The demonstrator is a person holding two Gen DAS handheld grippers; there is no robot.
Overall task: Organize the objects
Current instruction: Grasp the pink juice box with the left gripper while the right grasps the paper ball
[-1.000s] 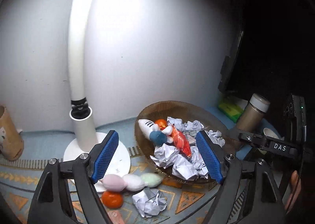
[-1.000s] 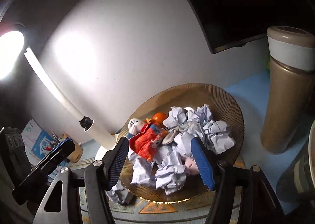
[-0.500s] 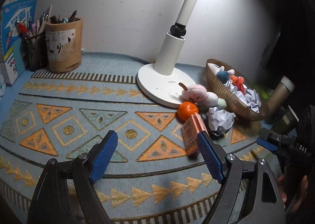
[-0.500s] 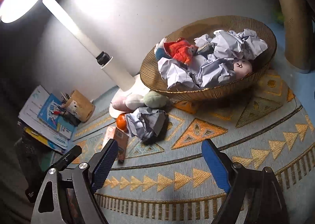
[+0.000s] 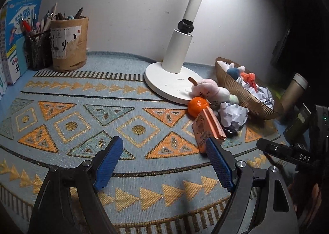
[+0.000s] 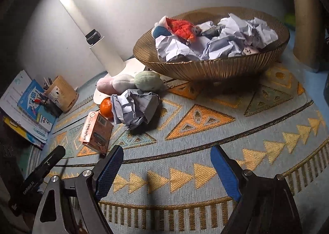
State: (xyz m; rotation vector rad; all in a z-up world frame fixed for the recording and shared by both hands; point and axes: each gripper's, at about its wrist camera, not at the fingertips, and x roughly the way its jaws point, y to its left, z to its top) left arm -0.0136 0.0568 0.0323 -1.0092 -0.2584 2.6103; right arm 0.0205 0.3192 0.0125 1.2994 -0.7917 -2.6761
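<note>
Now that both have pulled back from the basket (image 6: 211,65), left hand-held gripper (image 5: 164,162) and right hand-held gripper (image 6: 166,170) are hovering wide, empty; paper ball (image 6: 134,108), orange (image 6: 107,106), box (image 6: 96,131) are lying loose beside it, awaiting pickup.

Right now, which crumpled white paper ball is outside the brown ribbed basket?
The crumpled white paper ball lying alone on the patterned mat, touching the orange fruit. All the others are piled inside the brown ribbed basket.
</note>
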